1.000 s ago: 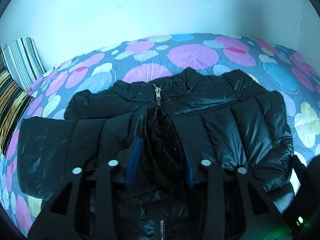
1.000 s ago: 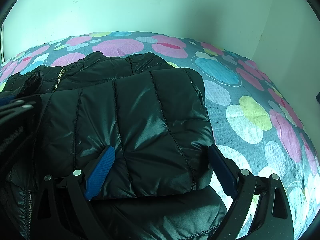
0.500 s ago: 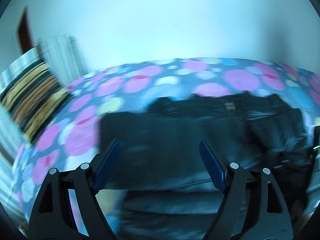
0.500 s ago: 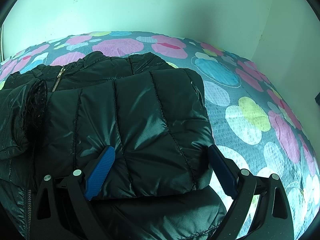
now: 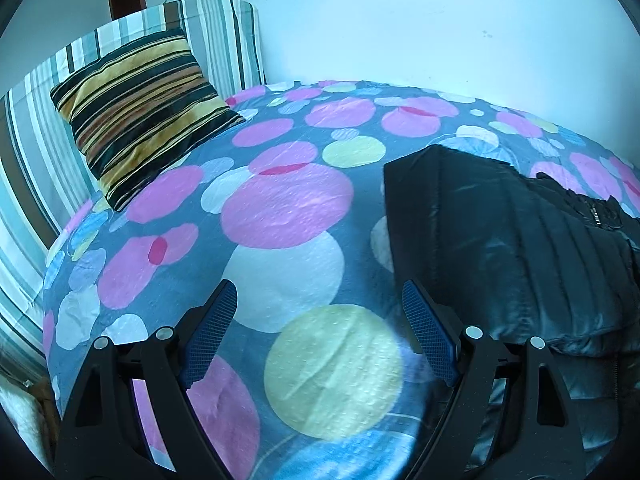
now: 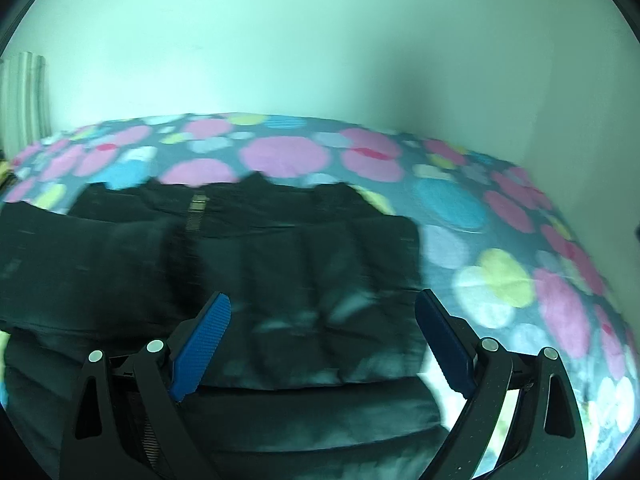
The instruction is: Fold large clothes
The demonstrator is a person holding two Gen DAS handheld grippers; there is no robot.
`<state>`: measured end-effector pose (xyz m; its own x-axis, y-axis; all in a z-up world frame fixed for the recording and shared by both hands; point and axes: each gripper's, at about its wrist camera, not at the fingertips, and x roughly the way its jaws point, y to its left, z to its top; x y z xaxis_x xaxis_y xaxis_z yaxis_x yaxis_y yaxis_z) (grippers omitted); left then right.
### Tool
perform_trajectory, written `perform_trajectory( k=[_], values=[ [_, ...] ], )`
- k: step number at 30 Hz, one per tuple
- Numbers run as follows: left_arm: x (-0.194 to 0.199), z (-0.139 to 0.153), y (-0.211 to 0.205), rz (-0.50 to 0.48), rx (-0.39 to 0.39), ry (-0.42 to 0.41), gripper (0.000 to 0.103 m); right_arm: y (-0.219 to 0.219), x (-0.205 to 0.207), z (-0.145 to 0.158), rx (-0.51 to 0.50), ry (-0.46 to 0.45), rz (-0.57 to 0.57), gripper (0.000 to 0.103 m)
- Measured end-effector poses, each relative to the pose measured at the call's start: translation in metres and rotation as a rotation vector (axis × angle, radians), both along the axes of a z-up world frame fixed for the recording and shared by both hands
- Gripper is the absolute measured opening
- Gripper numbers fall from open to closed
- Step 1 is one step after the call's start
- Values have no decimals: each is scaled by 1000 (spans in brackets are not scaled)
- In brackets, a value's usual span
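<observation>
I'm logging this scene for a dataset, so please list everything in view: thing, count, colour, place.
Puffer jacket: one, shiny black, lying on the bed with both sleeves folded in over the front; zip at the collar.
Bedspread: one, grey-blue with pink, white, yellow and blue circles, covering the bed.
Cushion: one, black, gold and brown stripes, propped at the far left of the bed.
Striped headboard cover: one, white, teal and brown stripes, behind the cushion.
Wall: pale, behind the bed.
Left tongs: black with blue pads, open, over bare bedspread left of the jacket.
Right tongs: black with blue pads, open, over the jacket's folded right sleeve.
</observation>
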<state>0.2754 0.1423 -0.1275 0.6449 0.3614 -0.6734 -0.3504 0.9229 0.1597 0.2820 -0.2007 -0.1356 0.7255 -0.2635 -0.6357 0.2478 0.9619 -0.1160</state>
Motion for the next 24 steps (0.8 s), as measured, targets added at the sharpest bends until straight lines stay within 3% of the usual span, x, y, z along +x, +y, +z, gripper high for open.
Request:
perform_trajectory(
  k=[5,11,13,16,17,18,20,24],
  values=[
    [1,-3,13,7,-3,-1,85,29,29,2,131,22,119,92],
    [9,-15,17,-14,-28,20,85,53,68,-17,203,98,184,90],
    [11,-19,15,-25,-33,28,85,58,76,-30,213,147,204,67],
    [15,-21,11,-36,-31,30,85,58,79,-40,256,179,197,48],
    [15,-20,11,-37,-31,29,85,58,79,-39,254,176,200,36],
    [16,-20,10,-38,-32,28,85,59,77,-36,244,167,203,17],
    [17,-16,7,-43,-35,18,85,57,73,-28,241,146,216,11],
    [19,-9,0,-58,-28,4,85,46,63,-11,208,84,190,10]
  ],
)
